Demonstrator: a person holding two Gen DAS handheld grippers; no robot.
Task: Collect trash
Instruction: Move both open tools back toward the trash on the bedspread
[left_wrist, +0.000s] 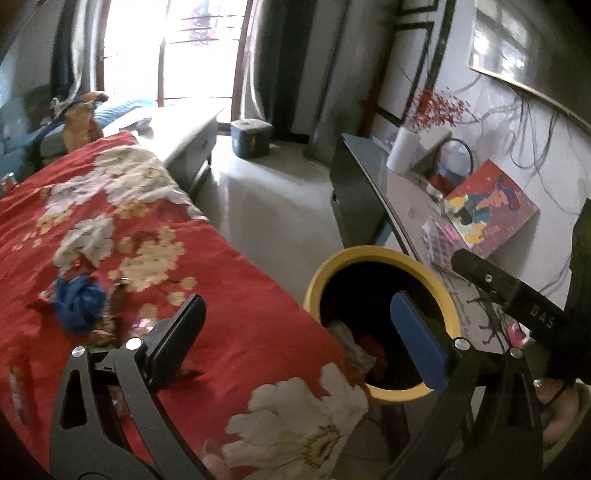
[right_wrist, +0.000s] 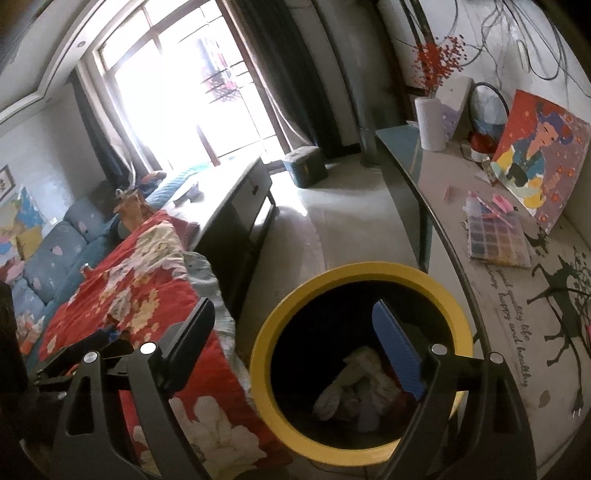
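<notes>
A round bin with a yellow rim (right_wrist: 351, 271) stands on the floor between a low table under a red flowered cloth (right_wrist: 140, 295) and a long side table. Crumpled white paper and other trash (right_wrist: 354, 384) lie at its bottom. My right gripper (right_wrist: 291, 303) hangs above the bin's left rim, open and empty. In the left wrist view my left gripper (left_wrist: 295, 299) is open and empty too, straddling the cloth's edge and the bin (left_wrist: 369, 254). A crumpled blue wad (left_wrist: 77, 306) and small wrappers lie on the cloth (left_wrist: 236, 280), left of the left gripper.
The side table (right_wrist: 417, 192) on the right holds a white vase, a painting (right_wrist: 539, 155), a bead box (right_wrist: 495, 236) and pink scraps. A grey cabinet (right_wrist: 236, 199), a small green case (right_wrist: 304, 166) on the floor and a blue sofa (right_wrist: 55, 251) lie beyond.
</notes>
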